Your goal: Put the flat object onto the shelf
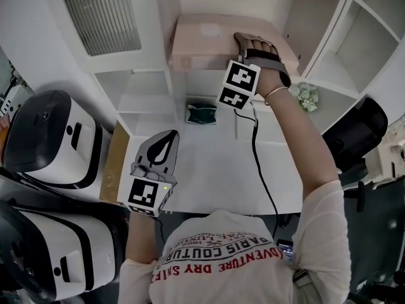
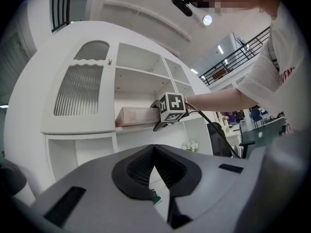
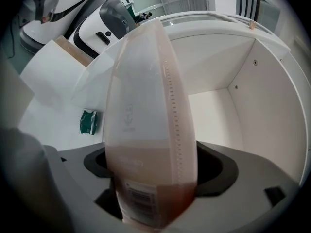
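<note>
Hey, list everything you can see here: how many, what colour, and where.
shelf unit: 1, white, ahead of the person
flat box: 1, pale pink, on an upper shelf
packet: 1, green, on the unit's lower surface below the box
flowers: 1 bunch, white, right of the packet
ribbed door: 1, grey, unit's upper left
machines: 2, white and black, far left
chair: 1, black, far right
left hand-held gripper: 1, grey, low left, jaws shut, empty
right hand-held gripper: 1, grey, at the shelf, jaws open around the box
</note>
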